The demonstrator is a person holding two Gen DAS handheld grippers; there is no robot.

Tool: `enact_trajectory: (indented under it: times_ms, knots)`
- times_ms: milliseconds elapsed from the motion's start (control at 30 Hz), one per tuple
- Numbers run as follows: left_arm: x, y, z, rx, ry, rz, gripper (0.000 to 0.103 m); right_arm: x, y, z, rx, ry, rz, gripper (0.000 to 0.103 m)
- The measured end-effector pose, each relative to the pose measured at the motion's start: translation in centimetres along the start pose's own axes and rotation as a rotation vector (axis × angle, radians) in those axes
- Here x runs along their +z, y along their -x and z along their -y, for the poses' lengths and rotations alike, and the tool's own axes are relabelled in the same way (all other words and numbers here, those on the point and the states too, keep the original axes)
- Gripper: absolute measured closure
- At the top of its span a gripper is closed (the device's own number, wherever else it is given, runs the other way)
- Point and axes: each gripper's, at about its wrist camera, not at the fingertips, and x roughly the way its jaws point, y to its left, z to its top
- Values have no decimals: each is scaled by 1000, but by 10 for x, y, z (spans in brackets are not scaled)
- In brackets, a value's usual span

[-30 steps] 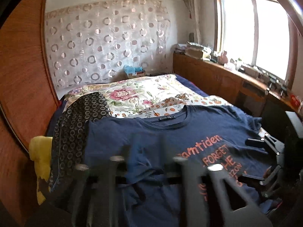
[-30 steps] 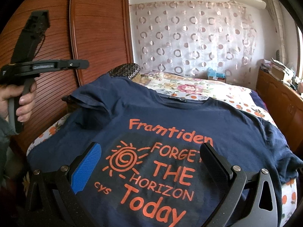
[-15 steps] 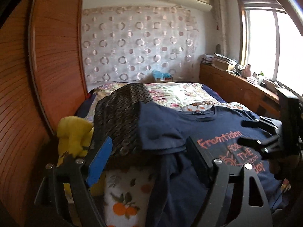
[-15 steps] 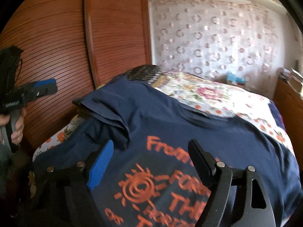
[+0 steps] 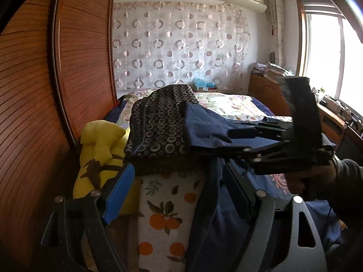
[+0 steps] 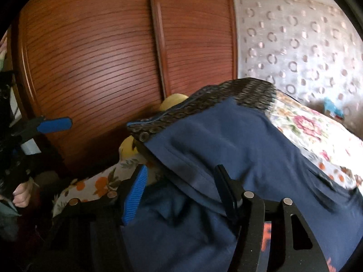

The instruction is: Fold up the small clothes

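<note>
1. Broadly, the wooden wardrobe (image 5: 45, 90) fills the left of the left wrist view and the upper left and centre of the right wrist view (image 6: 102, 63), its slatted doors running behind the bed.
2. Next, the bed (image 5: 226, 104) stretches from centre to right under a floral cover; an orange-print sheet (image 5: 163, 215) hangs over its near edge at lower centre.
3. Spread on the bed, the navy T-shirt (image 6: 238, 140) takes up the lower right of the right wrist view, one sleeve hem lying toward the bed's near corner, with orange print showing at the bottom right.
4. A dark ring-patterned garment (image 5: 158, 122) lies at frame centre, touching the T-shirt's upper left edge and partly under it.
5. A yellow cushion (image 5: 99, 149) sits at left centre, between the wardrobe and the bed.
6. The left tool (image 5: 179, 197) stands at bottom centre with its fingers spread wide and nothing between them, aimed at the bed's near edge.
7. The right tool (image 6: 179, 190) is at bottom centre of its own view, fingers likewise wide apart, straddling the T-shirt's sleeve fold without gripping it.
</note>
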Motion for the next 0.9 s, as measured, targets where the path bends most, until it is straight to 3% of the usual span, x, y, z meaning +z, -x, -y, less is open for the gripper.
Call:
enact_trajectory:
  times_ms: [133, 233, 267, 367, 500, 600, 733, 867, 900]
  knots:
    - [-2, 2, 0, 1, 2, -1, 23, 4, -28, -6, -49, 63, -58, 43]
    - [-2, 1, 2, -5, -3, -4, 23, 6, -38, -1, -110, 79, -76, 66]
    - [-2, 2, 3, -7, -6, -3, 23, 7, -36, 3, -120, 63, -58, 79]
    - [-3, 2, 8, -15, -17, -4, 23, 12, -29, 10, -107, 29, 8, 96]
    - [-3, 3, 14, -25, -26, -2, 23, 12, -21, 22, -136, 2, 40, 98]
    - [-2, 2, 17, -33, -31, -3, 23, 13, -8, 36, -157, -67, 72, 98]
    - [-2, 0, 22, -39, -38, -8, 23, 13, -6, 76, -312, -213, 35, 95]
    - [-2, -4, 24, -46, -36, -14, 23, 4, -9, 97, -389, -230, 7, 47]
    - [-1, -5, 25, -49, -35, -18, 23, 2, -8, 97, -375, -232, 6, 43]
